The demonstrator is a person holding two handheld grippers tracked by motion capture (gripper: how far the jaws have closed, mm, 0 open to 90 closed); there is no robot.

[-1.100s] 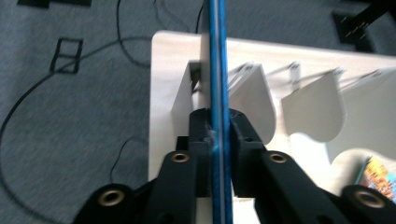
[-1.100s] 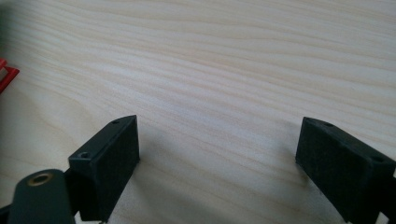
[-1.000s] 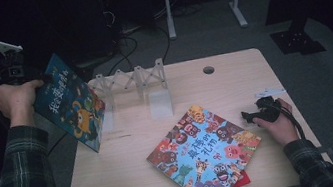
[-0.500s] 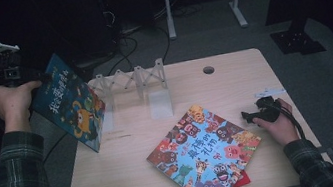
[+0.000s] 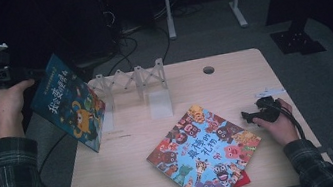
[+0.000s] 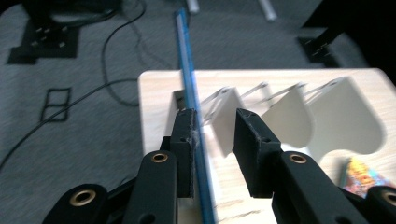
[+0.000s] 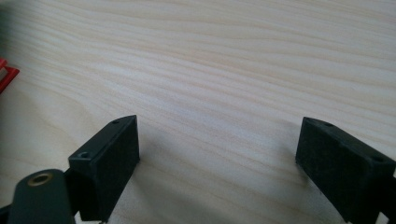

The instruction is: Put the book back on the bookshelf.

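The left gripper has just been opening, the blue book between its jaws (touching 1 pad). The right gripper rests wide open on the table.

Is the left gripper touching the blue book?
Touching. The left gripper view shows the blue book edge-on against one pad of the left gripper, with a gap to the other; its jaws have just been opening.
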